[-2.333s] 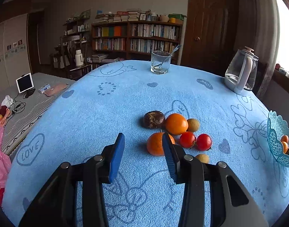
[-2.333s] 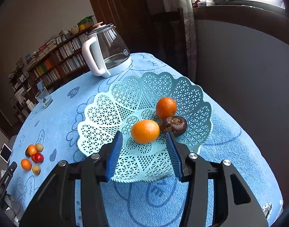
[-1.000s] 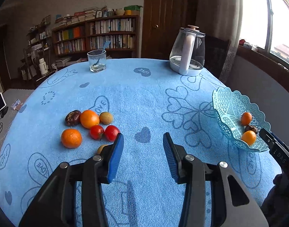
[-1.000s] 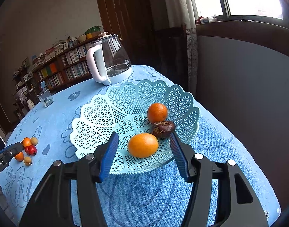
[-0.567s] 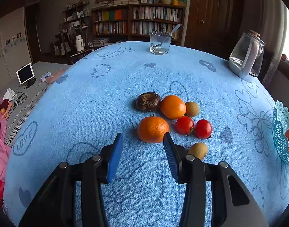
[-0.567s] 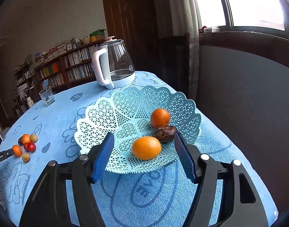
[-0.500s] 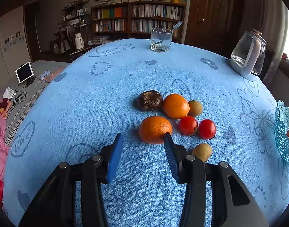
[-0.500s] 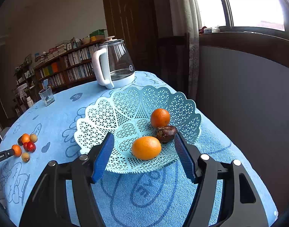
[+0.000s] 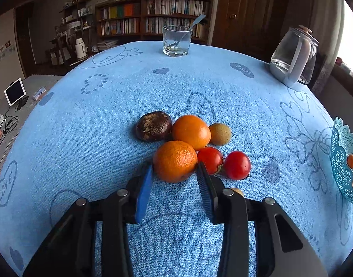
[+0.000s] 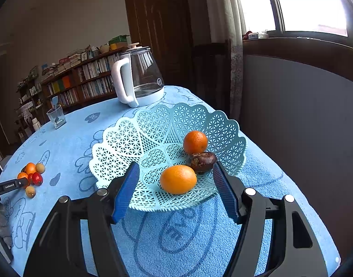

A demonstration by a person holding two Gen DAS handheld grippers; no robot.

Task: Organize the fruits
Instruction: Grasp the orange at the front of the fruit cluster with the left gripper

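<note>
Where hearts lie, "LOVE" cloth (image 9: 241, 66)

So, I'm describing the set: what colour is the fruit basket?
Pale turquoise basket, with an openwork lattice pattern and scalloped rim; clearest in the right wrist view.

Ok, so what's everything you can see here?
terry tablecloth: one, blue, over table
glass kettle: one, clear, table edge
plastic lattice basket: one, turquoise, beside kettle
round oranges: four, orange, two on cloth, two in basket
wrinkly dark fruits: two, brown, one on cloth, one in basket
small red tomatoes: two, red, on cloth
small oval fruits: two, tan, on cloth
drinking glass with spoon: one, clear, far edge
left gripper: one, black, blue pads, just closing, tips flanking nearest orange
right gripper: one, black, blue pads, just opened, empty, before basket
</note>
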